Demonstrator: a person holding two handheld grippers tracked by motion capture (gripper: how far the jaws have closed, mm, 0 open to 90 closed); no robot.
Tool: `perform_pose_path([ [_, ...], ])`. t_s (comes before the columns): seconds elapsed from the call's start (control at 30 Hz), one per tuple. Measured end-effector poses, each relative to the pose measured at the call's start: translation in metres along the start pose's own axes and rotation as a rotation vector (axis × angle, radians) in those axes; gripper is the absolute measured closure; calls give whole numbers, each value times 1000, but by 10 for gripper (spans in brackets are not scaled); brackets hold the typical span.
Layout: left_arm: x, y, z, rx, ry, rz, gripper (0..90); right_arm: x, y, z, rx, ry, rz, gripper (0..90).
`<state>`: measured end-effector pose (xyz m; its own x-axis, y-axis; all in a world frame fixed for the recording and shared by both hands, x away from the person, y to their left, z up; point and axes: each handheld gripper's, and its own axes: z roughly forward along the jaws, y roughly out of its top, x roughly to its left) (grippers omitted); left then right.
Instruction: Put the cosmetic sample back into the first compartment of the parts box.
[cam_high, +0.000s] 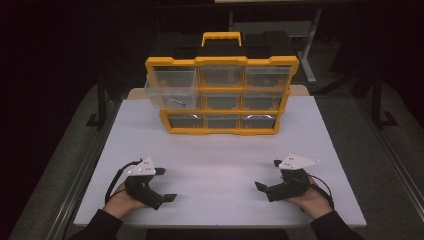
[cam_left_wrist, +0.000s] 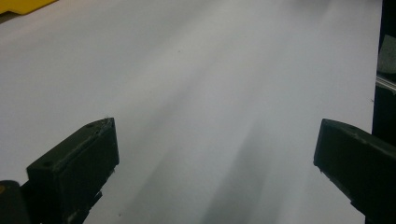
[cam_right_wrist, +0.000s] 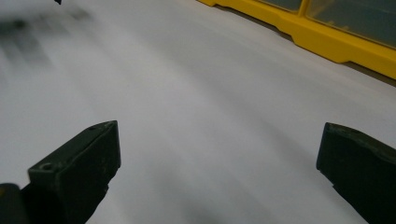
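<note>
Lots of open room here: the white tabletop is bare between the two grippers and all the way up to the organizer. The left gripper sits near the front left edge, the right gripper near the front right, well apart from each other and pointing inward. Both have their jaws spread wide with nothing between them, just blank table in the gripper views.

At the far side stands a yellow-and-black plastic parts organizer with a carry handle on top and a three-by-three grid of clear drawers. The top-left drawer is pulled out toward the front, and there's a small metal bit in it, too small to identify.

The tabletop looks smooth and matte. Room around it is dark, grey floor either side.
</note>
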<state>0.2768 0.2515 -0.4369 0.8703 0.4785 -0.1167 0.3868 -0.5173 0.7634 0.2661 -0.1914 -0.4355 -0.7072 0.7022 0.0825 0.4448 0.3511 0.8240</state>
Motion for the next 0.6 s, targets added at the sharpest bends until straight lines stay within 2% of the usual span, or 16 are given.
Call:
perform_pose_path([
  [0.27, 0, 0, 0, 1, 3, 3, 0, 0, -8, -2, 14, -27, -21, 0],
  [0.6, 0, -1, 1, 11, 9, -4, 0, -2, -12, 2, 43, -36, -37, 0],
])
